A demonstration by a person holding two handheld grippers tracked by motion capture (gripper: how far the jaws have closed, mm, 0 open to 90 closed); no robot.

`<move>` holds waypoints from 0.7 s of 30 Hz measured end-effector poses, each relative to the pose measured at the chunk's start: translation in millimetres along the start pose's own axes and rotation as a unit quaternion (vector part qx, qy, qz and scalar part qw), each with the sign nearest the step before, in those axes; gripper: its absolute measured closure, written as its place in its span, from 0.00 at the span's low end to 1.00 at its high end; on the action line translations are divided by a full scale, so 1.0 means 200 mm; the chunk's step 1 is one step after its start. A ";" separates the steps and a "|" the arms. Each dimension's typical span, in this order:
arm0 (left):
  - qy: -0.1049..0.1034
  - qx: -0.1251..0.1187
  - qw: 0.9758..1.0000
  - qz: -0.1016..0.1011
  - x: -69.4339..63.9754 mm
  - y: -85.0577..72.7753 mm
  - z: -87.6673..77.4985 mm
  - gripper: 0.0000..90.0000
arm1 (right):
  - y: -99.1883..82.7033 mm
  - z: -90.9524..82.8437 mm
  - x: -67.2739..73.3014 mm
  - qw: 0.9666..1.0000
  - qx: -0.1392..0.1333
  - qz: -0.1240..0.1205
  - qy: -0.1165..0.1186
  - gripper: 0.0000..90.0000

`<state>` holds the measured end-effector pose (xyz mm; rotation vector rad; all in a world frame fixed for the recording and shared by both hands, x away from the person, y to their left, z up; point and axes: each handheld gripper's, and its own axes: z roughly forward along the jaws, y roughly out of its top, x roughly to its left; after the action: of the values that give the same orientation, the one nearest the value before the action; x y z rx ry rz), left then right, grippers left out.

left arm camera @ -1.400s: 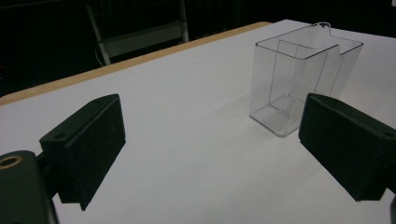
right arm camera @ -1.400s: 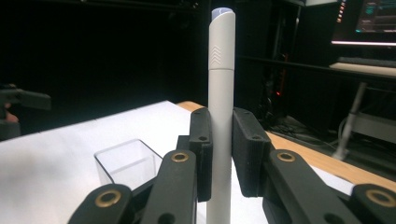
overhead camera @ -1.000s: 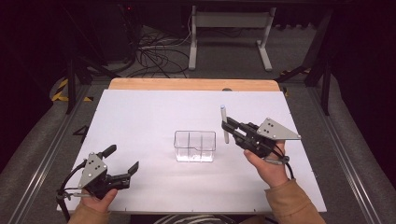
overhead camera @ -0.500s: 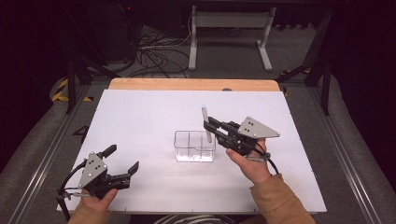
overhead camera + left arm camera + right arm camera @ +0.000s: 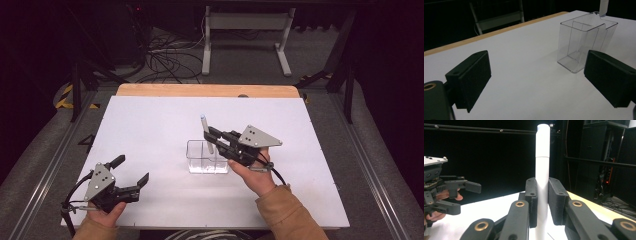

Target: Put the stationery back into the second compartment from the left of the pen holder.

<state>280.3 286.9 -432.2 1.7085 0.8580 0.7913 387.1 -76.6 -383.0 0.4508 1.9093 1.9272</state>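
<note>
A clear plastic box [image 5: 200,162] with a divider stands at the middle of the white table [image 5: 150,125]. My right gripper [image 5: 214,138] hovers at the box's top right, shut on a white pen [image 5: 204,125] that stands nearly upright. The pen's lower end reaches the box's rim; I cannot tell which compartment it is over. In the right gripper view the pen [image 5: 542,157] is clamped between the pads of that gripper [image 5: 542,200]. My left gripper [image 5: 131,171] rests open near the front left edge, nothing between its fingers. The left gripper view has this gripper [image 5: 536,80] facing the box [image 5: 584,47].
A wooden strip [image 5: 205,90] runs along the table's far edge. Beyond it are a desk frame [image 5: 245,30] and cables [image 5: 160,55] on the floor. Metal rails [image 5: 50,165] flank the table. The left gripper [image 5: 449,192] appears far off in the right gripper view.
My right gripper has carried the pen leftward, from right of the box to over its rim. The left gripper has stayed put and open.
</note>
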 end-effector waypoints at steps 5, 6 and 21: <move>-0.001 0.000 1.000 0.000 0.00 0.00 0.00 0.09 | 0.00 0.03 0.02 1.000 0.004 -0.004 0.007 0.88; 0.000 -0.001 1.000 0.000 0.00 0.00 0.00 0.09 | 0.00 0.04 0.02 1.000 0.006 -0.007 0.007 0.88; -0.001 0.001 1.000 -0.001 0.00 0.00 0.00 0.09 | -0.05 0.05 0.01 0.999 0.049 -0.003 0.004 0.88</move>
<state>280.8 286.7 -432.5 1.7100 0.8588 0.7866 390.8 -67.5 -392.3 0.4676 2.0145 1.8399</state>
